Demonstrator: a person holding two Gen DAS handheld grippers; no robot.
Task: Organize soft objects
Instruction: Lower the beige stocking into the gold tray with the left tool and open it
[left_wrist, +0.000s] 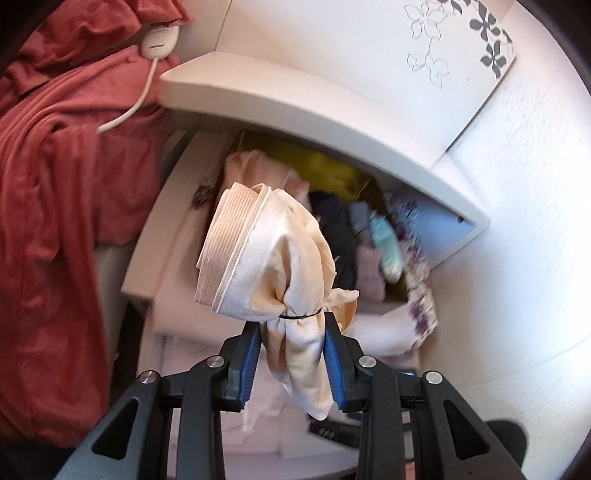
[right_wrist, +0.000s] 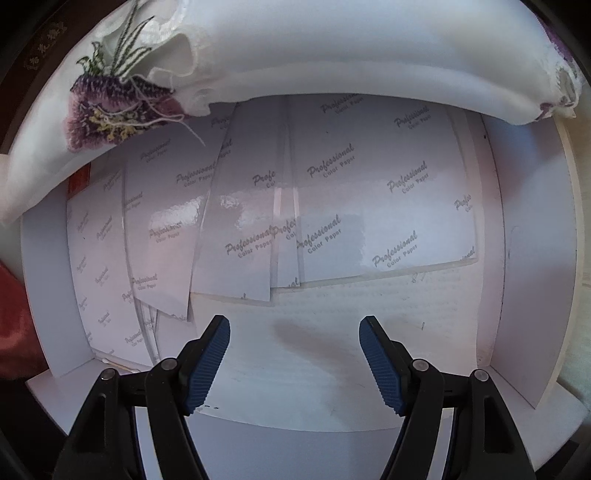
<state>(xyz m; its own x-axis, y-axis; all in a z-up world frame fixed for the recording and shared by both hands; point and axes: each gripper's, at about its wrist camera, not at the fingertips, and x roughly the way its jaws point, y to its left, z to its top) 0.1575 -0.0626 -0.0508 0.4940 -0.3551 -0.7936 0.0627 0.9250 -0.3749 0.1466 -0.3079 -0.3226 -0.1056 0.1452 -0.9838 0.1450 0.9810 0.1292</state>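
I am holding a cream cloth bundle, tied with a thin black band, in my left gripper; the blue pads are pressing tight on it, above an open white drawer that is containing mixed clothes. My right gripper is standing about half open, gripping nothing, pointing down into a white compartment with sheets of photo paper under a white embroidered cloth.

left wrist view slanting down at open drawer, right wrist view straight down, close over photo paper
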